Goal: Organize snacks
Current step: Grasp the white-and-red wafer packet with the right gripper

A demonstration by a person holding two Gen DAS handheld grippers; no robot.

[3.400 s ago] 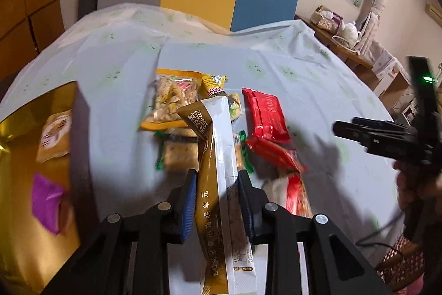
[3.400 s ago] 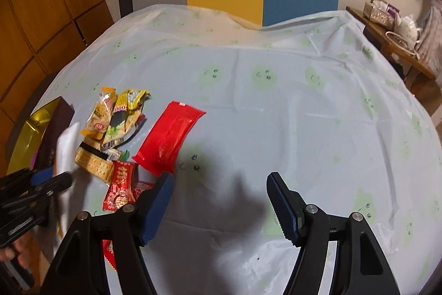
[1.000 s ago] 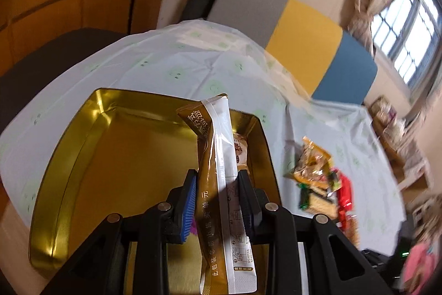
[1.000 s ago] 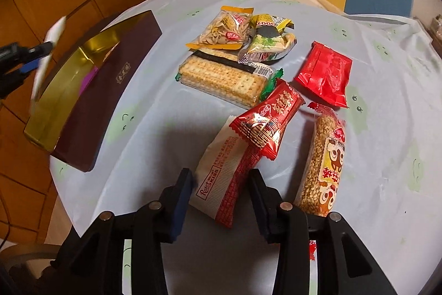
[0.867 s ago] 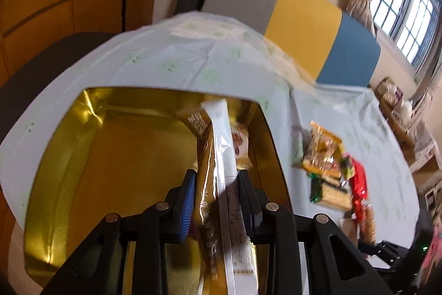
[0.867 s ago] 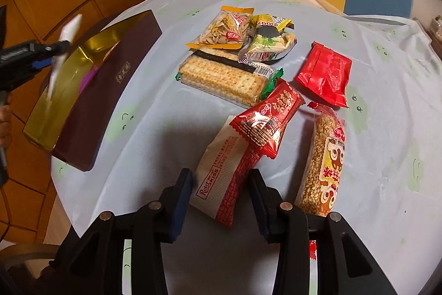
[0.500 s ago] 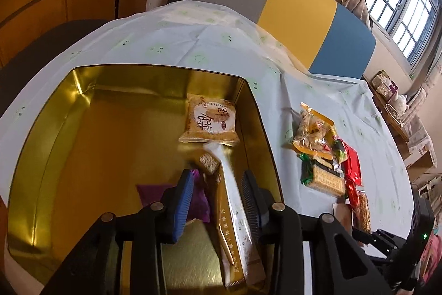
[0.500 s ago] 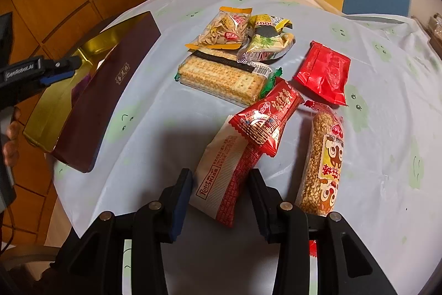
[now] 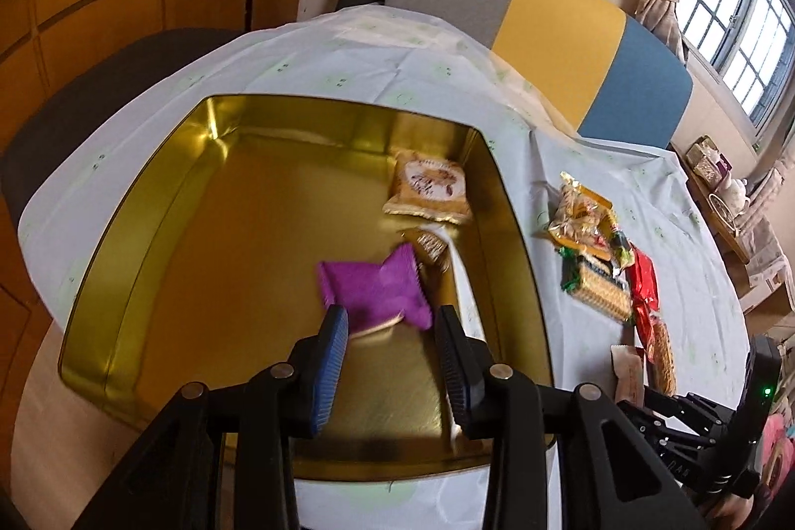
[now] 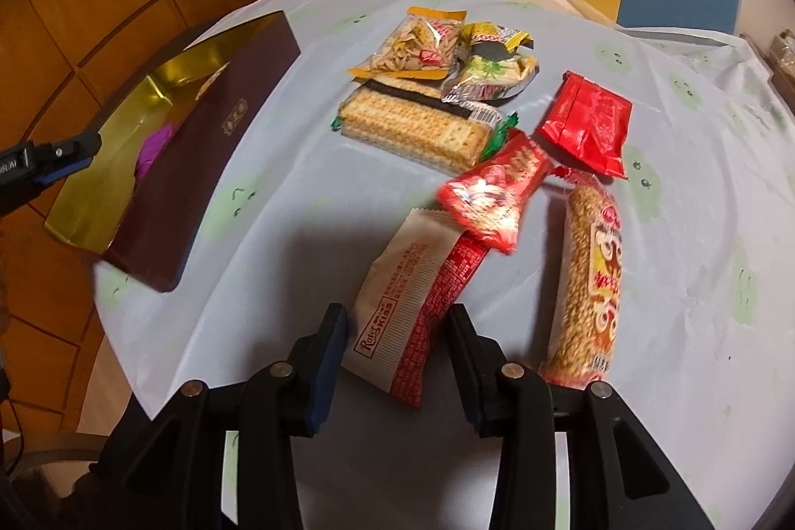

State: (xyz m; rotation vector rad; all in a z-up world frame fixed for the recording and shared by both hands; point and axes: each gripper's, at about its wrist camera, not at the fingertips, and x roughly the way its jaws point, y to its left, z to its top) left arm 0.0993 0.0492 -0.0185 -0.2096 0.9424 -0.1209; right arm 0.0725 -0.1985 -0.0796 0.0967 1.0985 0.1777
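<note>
My left gripper (image 9: 390, 321) hangs open over the gold tin (image 9: 124, 232) with nothing between its pads. Inside the tin lie a purple packet (image 9: 372, 281), a beige packet (image 9: 430, 187) and a long gold-and-white packet (image 9: 462, 281) along the right wall. My right gripper (image 10: 397, 321) is shut on the near end of a white-and-red biscuit packet (image 10: 412, 281) on the table. A small red packet (image 10: 492, 192) rests on that packet's far end. The left gripper (image 10: 49, 157) also shows at the left edge of the right wrist view.
Loose on the pale tablecloth (image 10: 695, 232) are a cracker pack (image 10: 412, 127), an orange-edged nut packet (image 10: 412, 48), a yellow-green packet (image 10: 492, 68), a flat red packet (image 10: 586, 122) and a long sesame bar (image 10: 591, 281). A colour-block chair (image 9: 546, 13) stands behind.
The left gripper opened and let go of the long gold-and-white packet, which fell into the tin by the right wall. The right gripper stayed around the white-and-red packet.
</note>
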